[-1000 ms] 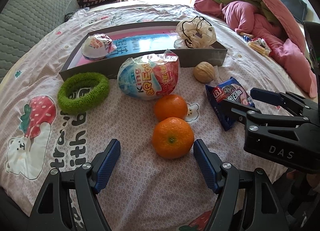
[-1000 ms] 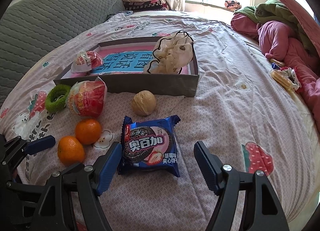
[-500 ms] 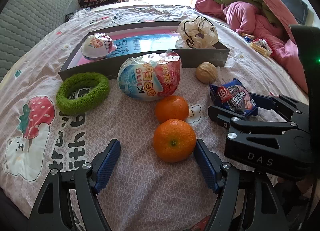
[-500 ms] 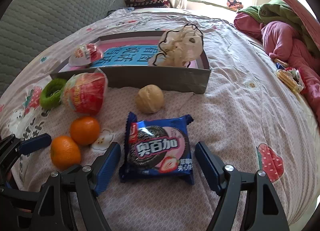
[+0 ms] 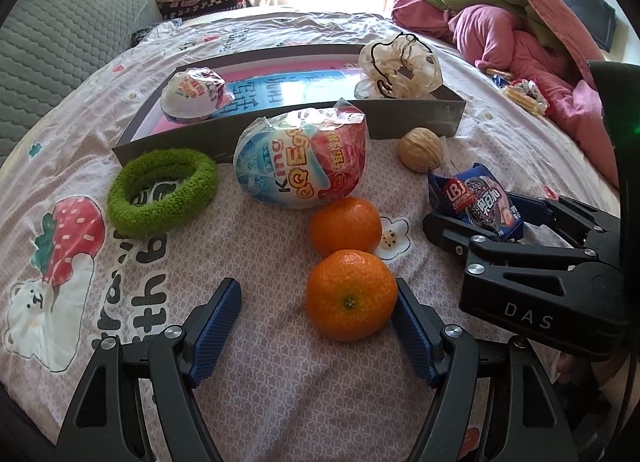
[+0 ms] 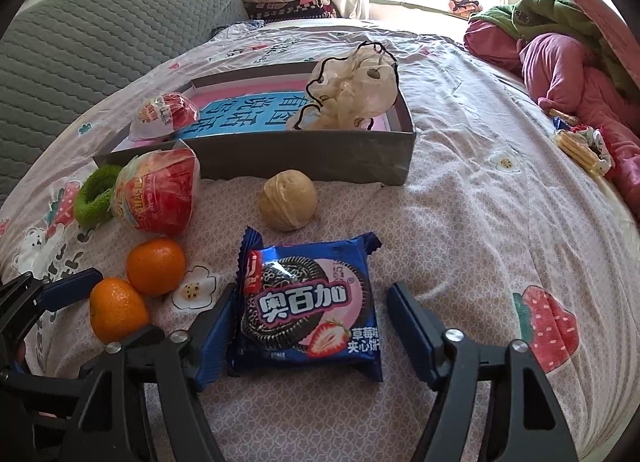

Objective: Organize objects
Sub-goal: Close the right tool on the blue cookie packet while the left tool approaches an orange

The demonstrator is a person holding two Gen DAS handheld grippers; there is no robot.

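Between right gripper (image 6: 310,332) pads: cookie packet (image 6: 308,308), jaws just narrowing, ungripped; left gripper (image 5: 316,320) wide beside orange (image 5: 350,294)

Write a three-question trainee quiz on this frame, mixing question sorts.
1. True or false: the blue cookie packet lies between the right gripper's fingers.
2. How many round orange tangerines are on the bedsheet?
3. Which lies inside the grey cardboard tray? A) tan walnut B) fuzzy green hair ring C) cream frilly scrunchie

Key: 1 true. 2 two: near tangerine, far tangerine. 3 C.
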